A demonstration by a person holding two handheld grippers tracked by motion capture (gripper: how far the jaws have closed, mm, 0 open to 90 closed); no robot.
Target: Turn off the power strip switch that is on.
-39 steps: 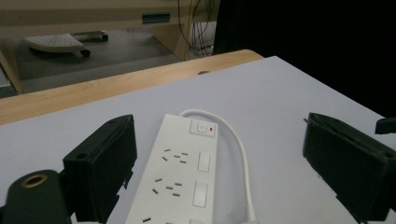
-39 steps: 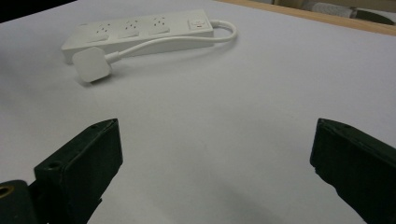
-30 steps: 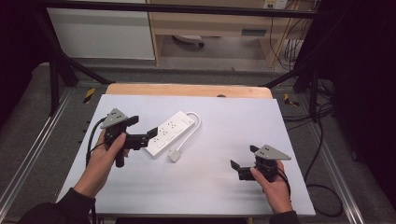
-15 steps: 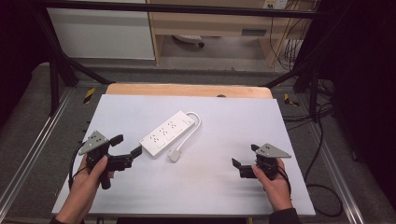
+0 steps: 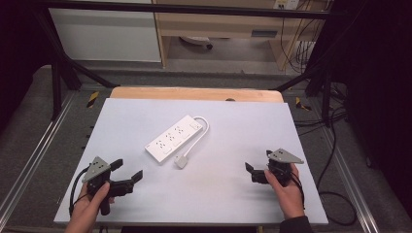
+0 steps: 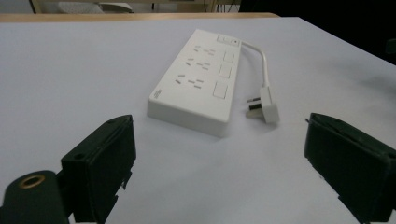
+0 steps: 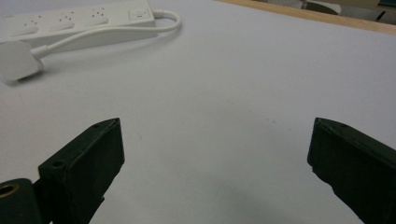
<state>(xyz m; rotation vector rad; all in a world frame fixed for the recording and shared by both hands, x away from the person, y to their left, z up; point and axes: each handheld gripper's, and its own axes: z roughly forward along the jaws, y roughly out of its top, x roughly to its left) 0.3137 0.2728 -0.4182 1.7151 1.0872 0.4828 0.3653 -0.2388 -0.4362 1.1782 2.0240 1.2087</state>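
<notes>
Now L gripper (image 5: 127,175), jaws wide & empty, has drawn back from power strip (image 5: 174,138) toward table edge; R gripper (image 5: 252,173) likewise wide, idle; placement looks finished.

No text can be read. The white power strip (image 6: 198,79) carries a small dark mark at its near corner in the left gripper view, too blurred to make out. A pale label on the shelf edge (image 5: 265,34) beyond the counter is likewise too small to read.
</notes>
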